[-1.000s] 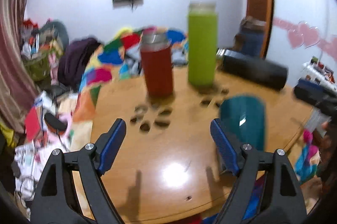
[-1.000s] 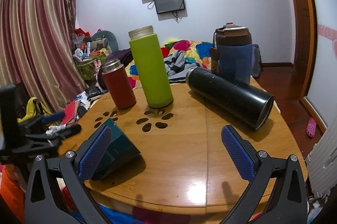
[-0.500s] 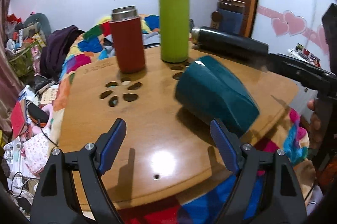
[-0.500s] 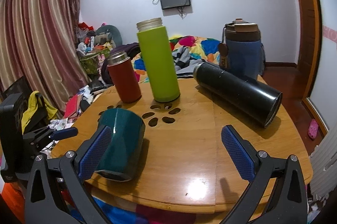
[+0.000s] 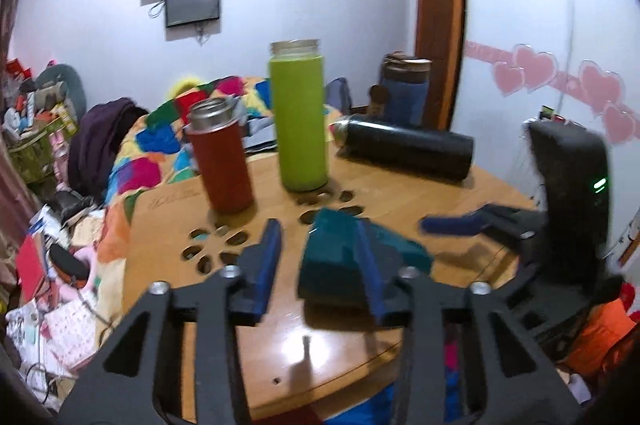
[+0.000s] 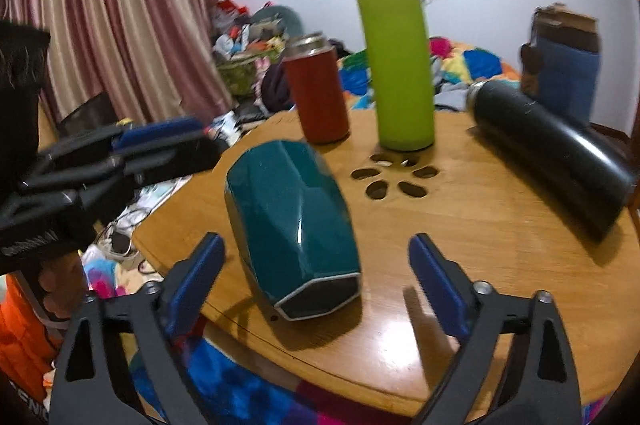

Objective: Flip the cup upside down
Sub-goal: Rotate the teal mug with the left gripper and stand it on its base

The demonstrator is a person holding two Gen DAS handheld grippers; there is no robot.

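Observation:
A dark teal faceted cup (image 6: 292,225) lies on its side on the round wooden table (image 6: 500,249), its open mouth toward the right wrist camera. My right gripper (image 6: 316,265) is open, its blue pads on either side of the cup's mouth end, apart from it. In the left wrist view the cup (image 5: 340,261) lies just right of the gap of my left gripper (image 5: 320,253), whose right pad overlaps it. The left jaws stand partly closed with nothing between them. The right gripper's pad (image 5: 452,225) shows beyond the cup.
A red flask (image 6: 318,91) and a tall green bottle (image 6: 396,65) stand behind the cup. A black flask (image 6: 552,153) lies on its side at the right, a blue jug (image 6: 568,65) behind it. Paw-shaped holes (image 6: 394,179) pierce the tabletop. A cluttered floor and bed surround the table.
The cup went from upright to lying on its side. My left gripper's jaws narrowed and it moved toward the cup. My right gripper swung left, so the cup now lies between its pads.

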